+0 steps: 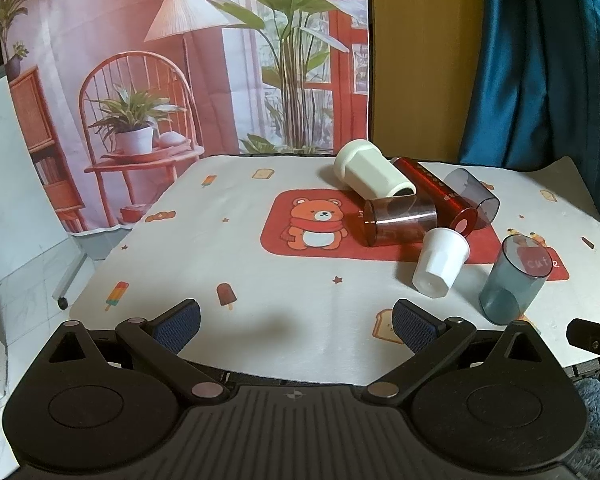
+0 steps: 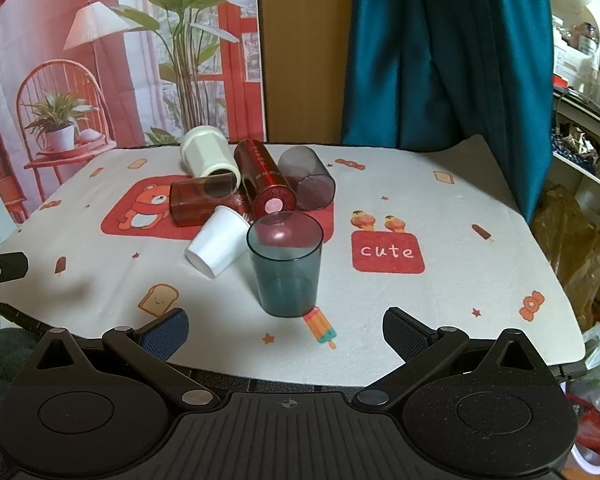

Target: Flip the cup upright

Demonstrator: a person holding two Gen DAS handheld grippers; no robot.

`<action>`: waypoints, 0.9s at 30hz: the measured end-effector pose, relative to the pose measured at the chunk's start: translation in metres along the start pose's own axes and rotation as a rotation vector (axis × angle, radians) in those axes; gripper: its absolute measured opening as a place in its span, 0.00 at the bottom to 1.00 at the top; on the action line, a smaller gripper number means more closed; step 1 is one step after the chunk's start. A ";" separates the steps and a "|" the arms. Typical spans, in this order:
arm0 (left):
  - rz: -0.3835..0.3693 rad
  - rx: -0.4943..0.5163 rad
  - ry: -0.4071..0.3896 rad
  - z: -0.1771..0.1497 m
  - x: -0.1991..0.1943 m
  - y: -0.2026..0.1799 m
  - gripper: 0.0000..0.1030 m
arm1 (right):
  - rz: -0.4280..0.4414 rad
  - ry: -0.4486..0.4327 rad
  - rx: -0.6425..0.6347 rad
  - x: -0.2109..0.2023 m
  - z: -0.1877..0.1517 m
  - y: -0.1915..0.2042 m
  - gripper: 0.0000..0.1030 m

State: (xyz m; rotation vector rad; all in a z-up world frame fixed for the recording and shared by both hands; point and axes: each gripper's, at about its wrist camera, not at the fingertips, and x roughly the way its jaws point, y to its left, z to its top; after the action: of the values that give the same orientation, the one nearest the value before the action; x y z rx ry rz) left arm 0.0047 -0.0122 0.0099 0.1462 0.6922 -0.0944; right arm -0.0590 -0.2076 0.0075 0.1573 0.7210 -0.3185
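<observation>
The word "cute" stands in white on a red patch (image 2: pixel 388 252) of the tablecloth (image 2: pixel 460 280).

Left gripper (image 1: pixel 296 322): matte black body, ribbed centre plate carried small crosshair mark. Two round discs flanked plate, linkage arms ended in triangular cutouts, silver pivot pins at joints. Fingers (image 1: pixel 178 326) wore blue textured pads. Right gripper (image 2: pixel 286 330): same black build, same ribbed plate with crosshair, silver pins, blue textured pads on fingers (image 2: pixel 406 336). No skin or sleeve showed.
</observation>
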 end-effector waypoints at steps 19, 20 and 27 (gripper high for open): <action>0.001 0.006 -0.006 0.000 -0.002 0.001 1.00 | 0.000 0.002 0.001 0.001 0.000 0.000 1.00; 0.001 0.007 -0.006 0.000 -0.002 0.001 1.00 | 0.000 0.001 0.001 0.001 0.000 0.000 1.00; 0.001 0.006 -0.006 0.000 -0.002 0.001 1.00 | 0.000 0.003 0.003 0.001 -0.001 0.000 1.00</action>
State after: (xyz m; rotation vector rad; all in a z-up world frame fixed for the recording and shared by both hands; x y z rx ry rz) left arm 0.0035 -0.0109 0.0115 0.1521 0.6858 -0.0958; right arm -0.0590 -0.2080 0.0065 0.1602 0.7234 -0.3197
